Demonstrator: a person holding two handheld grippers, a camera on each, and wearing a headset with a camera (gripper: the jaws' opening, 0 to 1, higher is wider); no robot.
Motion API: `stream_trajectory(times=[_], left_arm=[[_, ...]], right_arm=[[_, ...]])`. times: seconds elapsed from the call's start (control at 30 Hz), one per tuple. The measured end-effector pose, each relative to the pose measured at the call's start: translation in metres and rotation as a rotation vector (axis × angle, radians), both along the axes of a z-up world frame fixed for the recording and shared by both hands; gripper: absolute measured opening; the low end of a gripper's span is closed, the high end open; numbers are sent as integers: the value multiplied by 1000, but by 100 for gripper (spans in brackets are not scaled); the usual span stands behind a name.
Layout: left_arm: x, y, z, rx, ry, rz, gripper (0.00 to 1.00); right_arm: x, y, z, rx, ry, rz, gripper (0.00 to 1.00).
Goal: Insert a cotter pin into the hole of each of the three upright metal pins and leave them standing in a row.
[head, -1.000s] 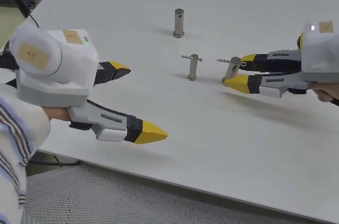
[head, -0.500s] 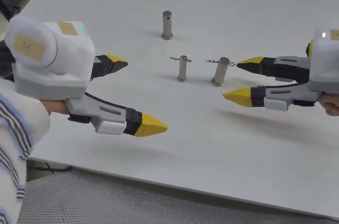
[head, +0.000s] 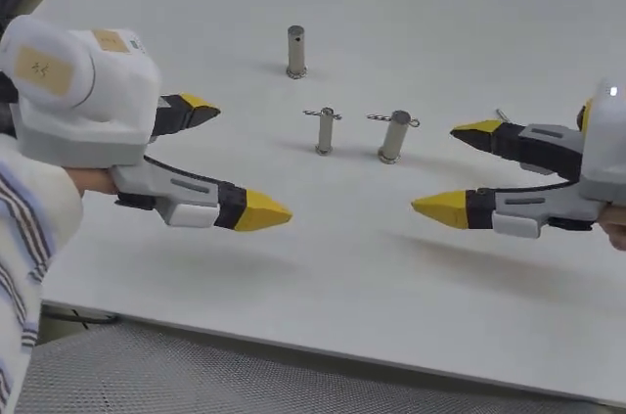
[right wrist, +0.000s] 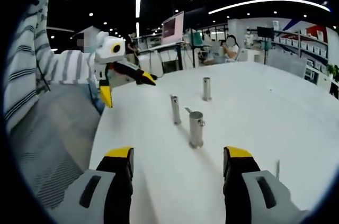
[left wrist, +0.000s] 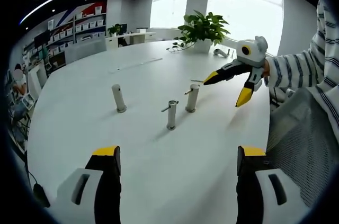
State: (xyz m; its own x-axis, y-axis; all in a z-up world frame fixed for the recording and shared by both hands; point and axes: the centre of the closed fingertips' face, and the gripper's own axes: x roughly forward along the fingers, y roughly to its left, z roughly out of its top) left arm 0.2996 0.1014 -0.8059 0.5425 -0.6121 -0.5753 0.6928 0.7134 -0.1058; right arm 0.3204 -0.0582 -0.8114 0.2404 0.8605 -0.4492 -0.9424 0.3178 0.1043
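Jaws on right gripper [head: 435, 166] are spread now, backed off near pin [head: 393, 136]. Left gripper [head: 251, 160] gapes too. Near pin and mid pin [head: 325, 130] hold cotters [head: 317, 114]; far pin [head: 295, 50], 11 o'clock of them, still bare.
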Motion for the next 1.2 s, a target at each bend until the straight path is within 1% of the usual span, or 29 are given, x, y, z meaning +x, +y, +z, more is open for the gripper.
stream_trajectory(times=[0.13, 0.17, 0.27, 0.43, 0.53, 0.63, 0.67, 0.73, 0.77, 0.83, 0.9, 0.97, 1.1, 1.2], left_arm=[[14, 6, 0, 6, -3, 19, 86], [17, 7, -1, 9, -5, 20, 85], [26, 8, -3, 26, -9, 19, 83], [39, 10, -6, 21, -14, 24, 80], [46, 13, -8, 22, -7, 30, 79], [55, 17, -7, 22, -11, 43, 78], [56, 18, -7, 21, -13, 45, 77], [64, 20, -5, 14, -21, 58, 76], [67, 21, -4, 13, -22, 60, 75], [72, 21, -4, 16, -28, 53, 69], [79, 22, -5, 21, -30, 53, 67], [85, 22, -5, 25, -39, 51, 67], [98, 24, -4, 30, -43, 53, 65], [105, 24, -4, 16, -40, 55, 58]], right_arm=[[-2, -5, 4, 1, 3, -29, 72], [-4, -6, 6, -2, -7, -34, 72], [-7, -10, 9, -10, -3, -40, 72], [-14, -16, 12, -20, 0, -55, 73], [-17, -18, 13, -22, 3, -70, 74], [-20, -20, 13, -33, 14, -82, 75], [-21, -21, 13, -35, 14, -85, 76], [-24, -22, 13, -43, 16, -88, 78], [-26, -23, 13, -48, 18, -91, 79], [-29, -25, 13, -55, 11, -94, 79], [-31, -26, 12, -63, 17, -103, 80], [-33, -27, 12, -61, 32, -119, 83], [-36, -27, 14, -57, 38, -143, 87], [-36, -28, 16, -49, 42, -166, 89]])
